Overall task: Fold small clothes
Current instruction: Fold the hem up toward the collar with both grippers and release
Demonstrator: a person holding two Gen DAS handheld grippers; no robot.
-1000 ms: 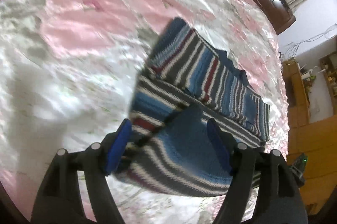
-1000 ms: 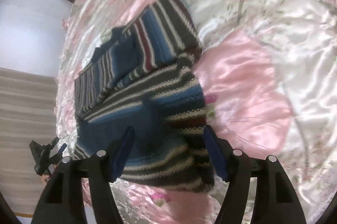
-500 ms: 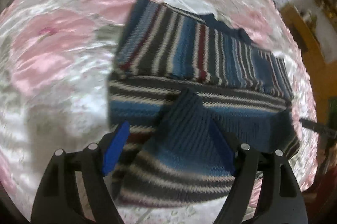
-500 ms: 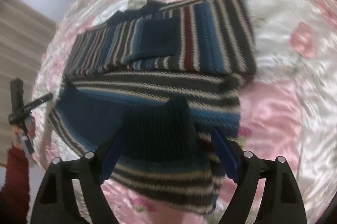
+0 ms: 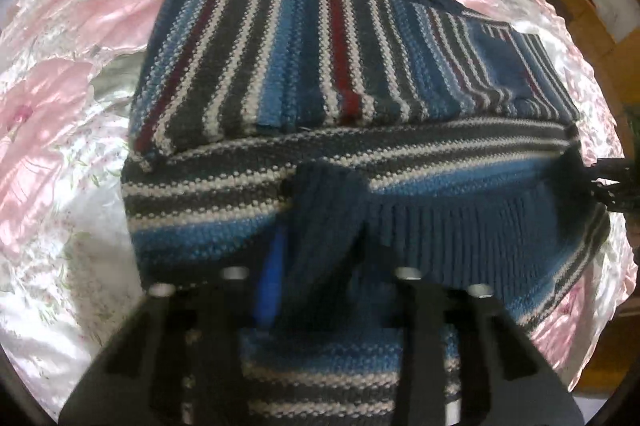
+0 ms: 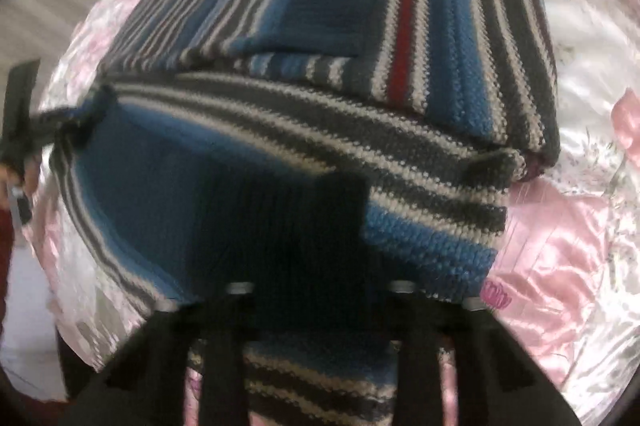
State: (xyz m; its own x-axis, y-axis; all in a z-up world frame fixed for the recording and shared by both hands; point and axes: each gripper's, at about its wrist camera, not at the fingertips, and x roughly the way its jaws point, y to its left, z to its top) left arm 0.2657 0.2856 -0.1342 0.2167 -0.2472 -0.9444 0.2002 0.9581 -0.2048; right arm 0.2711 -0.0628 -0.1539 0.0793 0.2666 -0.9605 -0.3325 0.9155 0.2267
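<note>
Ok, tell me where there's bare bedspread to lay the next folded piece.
Bare satin bedspread lies left of the striped sweater in the left wrist view, and to its right in the right wrist view. The middle is crowded: the sweater fills it, both grippers at its near hem.

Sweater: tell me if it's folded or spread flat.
Partly folded: the sweater has its sleeves laid across its body, and both claws hold its dark hem raised.

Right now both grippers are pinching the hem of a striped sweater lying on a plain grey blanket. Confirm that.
Not quite. The bedcover is no plain grey blanket but shiny white satin with pink flowers, as the left wrist view shows. The rest holds: the left gripper and right gripper both pinch the sweater hem.
</note>
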